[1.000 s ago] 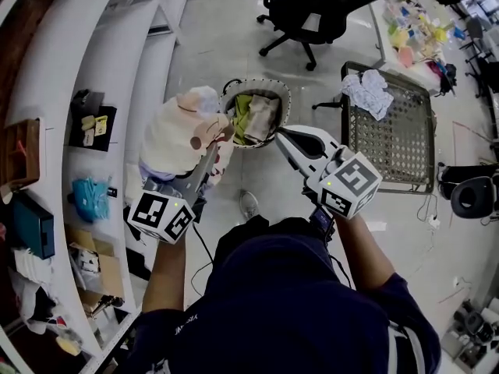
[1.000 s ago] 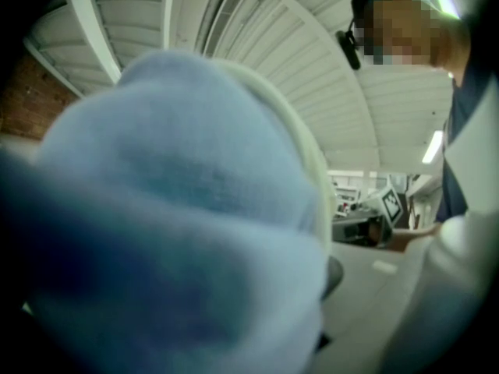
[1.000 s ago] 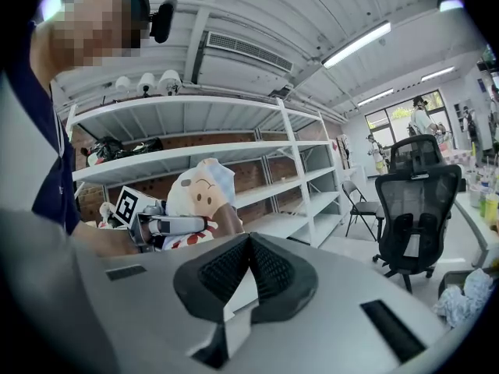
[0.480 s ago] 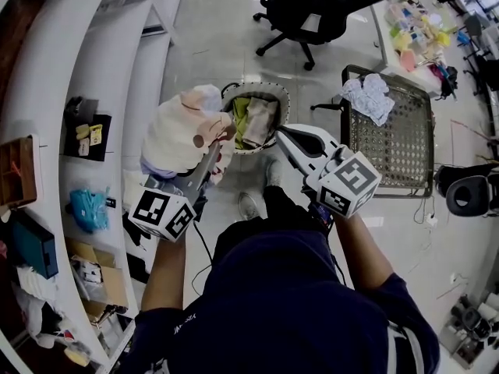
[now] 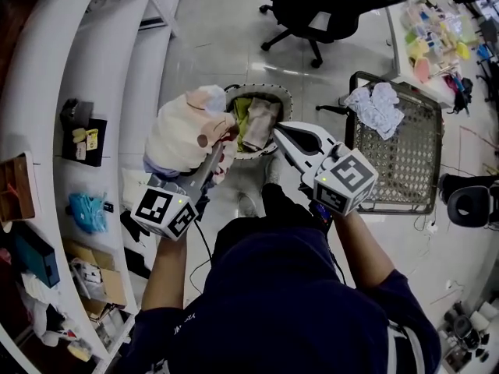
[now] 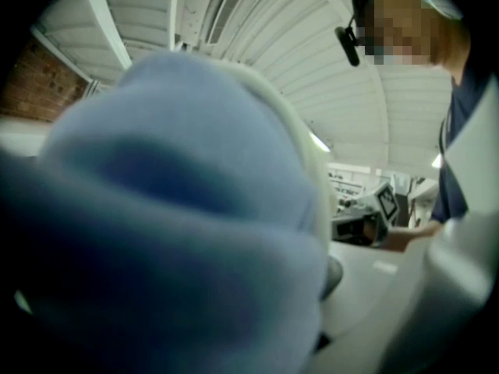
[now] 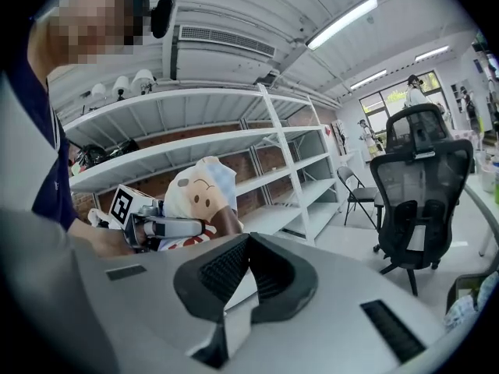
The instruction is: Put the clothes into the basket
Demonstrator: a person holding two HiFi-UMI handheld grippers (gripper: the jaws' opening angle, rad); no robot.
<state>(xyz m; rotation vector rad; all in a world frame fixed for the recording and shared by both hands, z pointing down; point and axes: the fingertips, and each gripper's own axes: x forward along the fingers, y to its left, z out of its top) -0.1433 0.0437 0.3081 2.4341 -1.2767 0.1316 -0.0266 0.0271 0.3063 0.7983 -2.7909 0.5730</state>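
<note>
A round woven basket [image 5: 282, 98] stands on the floor ahead of me, with yellow-green and beige clothes [image 5: 253, 119] inside. My left gripper [image 5: 221, 139] is shut on a bulky bundle of clothes [image 5: 185, 131], cream with a cartoon print and a pale blue part, held just left of the basket's rim. In the left gripper view the blue cloth [image 6: 179, 209] fills the picture and hides the jaws. The bundle [image 7: 199, 193] also shows in the right gripper view. My right gripper [image 5: 279, 128] [image 7: 248, 238] hangs by the basket's right rim, shut and empty.
White curved shelves [image 5: 78, 92] with small items run along the left. A black office chair [image 5: 327, 6] stands behind the basket. To the right is a wire-mesh rack [image 5: 398, 154] with a white patterned cloth [image 5: 376, 104] on it. A cluttered table [image 5: 433, 37] is at the far right.
Both grippers have moved forward and slightly down toward the basket as the person stepped ahead. The left still grips the bundle; the right stays shut.
</note>
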